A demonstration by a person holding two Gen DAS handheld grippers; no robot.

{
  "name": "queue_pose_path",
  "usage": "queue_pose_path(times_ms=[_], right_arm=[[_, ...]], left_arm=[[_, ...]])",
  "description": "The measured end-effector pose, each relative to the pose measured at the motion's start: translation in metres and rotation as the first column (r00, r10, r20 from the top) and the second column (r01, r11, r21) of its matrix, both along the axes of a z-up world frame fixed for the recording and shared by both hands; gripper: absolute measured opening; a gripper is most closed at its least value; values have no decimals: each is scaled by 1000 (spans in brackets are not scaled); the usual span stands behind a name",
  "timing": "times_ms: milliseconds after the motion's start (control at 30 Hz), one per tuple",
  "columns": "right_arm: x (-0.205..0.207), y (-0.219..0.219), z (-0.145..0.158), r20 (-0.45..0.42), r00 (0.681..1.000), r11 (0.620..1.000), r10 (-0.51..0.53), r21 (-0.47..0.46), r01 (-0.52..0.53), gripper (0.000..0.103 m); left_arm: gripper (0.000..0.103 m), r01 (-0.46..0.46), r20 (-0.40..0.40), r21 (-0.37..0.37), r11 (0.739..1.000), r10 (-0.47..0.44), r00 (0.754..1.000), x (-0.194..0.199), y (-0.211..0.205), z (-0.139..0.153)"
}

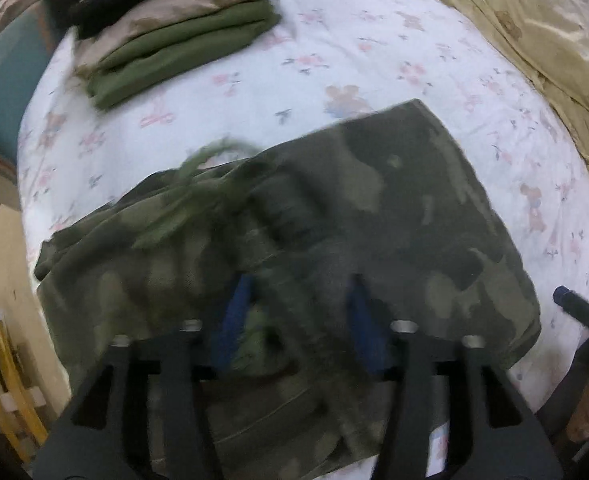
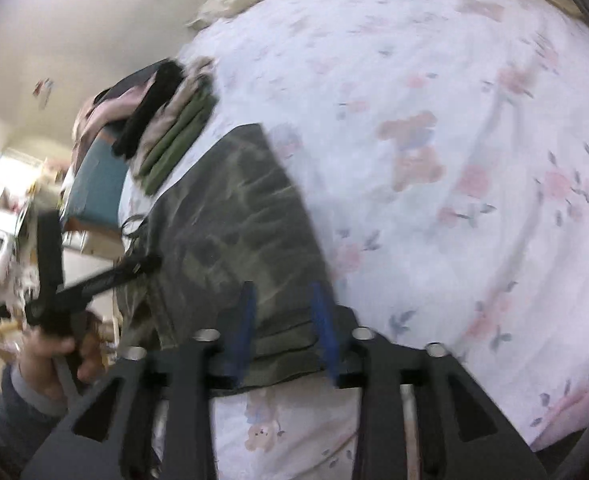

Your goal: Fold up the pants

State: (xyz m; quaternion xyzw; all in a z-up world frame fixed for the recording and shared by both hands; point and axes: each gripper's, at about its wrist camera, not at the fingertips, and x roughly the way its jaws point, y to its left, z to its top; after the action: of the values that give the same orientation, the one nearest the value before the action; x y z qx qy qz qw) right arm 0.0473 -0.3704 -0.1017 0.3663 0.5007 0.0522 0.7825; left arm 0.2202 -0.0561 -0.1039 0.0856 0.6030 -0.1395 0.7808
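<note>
While both hand-held grippers, left (image 1: 300, 316) and right (image 2: 284, 328), stand open over the pants (image 1: 334, 220) lying just ahead on the bed (image 1: 334, 40), each should pinch a near corner squarely before folding.

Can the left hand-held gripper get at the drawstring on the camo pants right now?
Probably yes. The left hand-held gripper is open over the camo pants, and the green drawstring lies exposed on top just ahead and left, with nothing covering it.
</note>
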Motion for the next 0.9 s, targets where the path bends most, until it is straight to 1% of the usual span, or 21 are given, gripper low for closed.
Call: queue_pose_path(times_ms=[33,100,167,300,367,400,467,500,533,567,600,633,700,733,767,800,833,900], right_arm=[[0,-6,-4,-21,999,999,-35,12,35,73],[1,-6,-11,-41,997,997,-59,43,61,73],[8,-2,-24,-79,996,996,-38,72,44,72],[19,17,-46,-131,991,997,23,71,-13,71],[17,23,-63,-170,985,994,28,112,-9,71],[14,24,-67,-171,985,993,18,117,2,70],[8,26,-66,-145,989,994,-12,107,28,70],[6,27,-65,-147,989,992,-12,120,29,65],[3,27,-66,-146,989,988,-12,152,34,48],[0,28,-67,-153,988,985,-21,165,46,36],[-2,27,-66,-154,988,987,-29,153,53,27],[-3,27,-65,-147,989,988,-34,147,55,15],[-4,28,-56,-118,992,991,-33,124,47,11],[-4,30,-50,-93,995,993,-27,109,37,9],[-5,32,-40,-59,998,995,-23,92,28,8],[-6,35,-32,-25,1000,996,-17,88,19,8],[-7,37,-28,-6,1000,995,-14,96,14,8],[-9,44,-20,46,999,992,3,129,-9,8]], left_arm=[[62,-21,1,-9,1000,21,1000,0,7,0],[62,-31,-15,-28,999,30,999,-1,13,-3],[62,-35,-12,-26,999,34,999,-1,14,-4],[62,-38,-6,2,999,38,999,-2,10,-5],[62,-38,-11,8,999,38,999,-2,9,-3],[62,-41,-15,8,999,41,999,-1,9,0],[62,-41,-11,9,999,41,999,-2,8,9],[62,-35,-1,6,999,35,999,-5,5,17],[62,-27,8,7,1000,27,1000,-7,3,24],[62,-19,21,7,1000,18,1000,-9,-2,34],[61,-12,32,-6,1000,12,999,-10,-7,44],[61,-7,40,-21,1000,8,999,-10,-11,52],[62,7,73,-59,998,-3,997,-7,-27,72],[63,21,96,-67,998,-14,995,-3,-41,80],[65,38,99,-62,997,-32,995,2,-55,83],[68,55,87,-56,997,-50,995,8,-68,81],[68,70,59,-57,996,-66,996,16,-81,76],[68,79,-33,-58,995,-81,996,36,-111,56]])
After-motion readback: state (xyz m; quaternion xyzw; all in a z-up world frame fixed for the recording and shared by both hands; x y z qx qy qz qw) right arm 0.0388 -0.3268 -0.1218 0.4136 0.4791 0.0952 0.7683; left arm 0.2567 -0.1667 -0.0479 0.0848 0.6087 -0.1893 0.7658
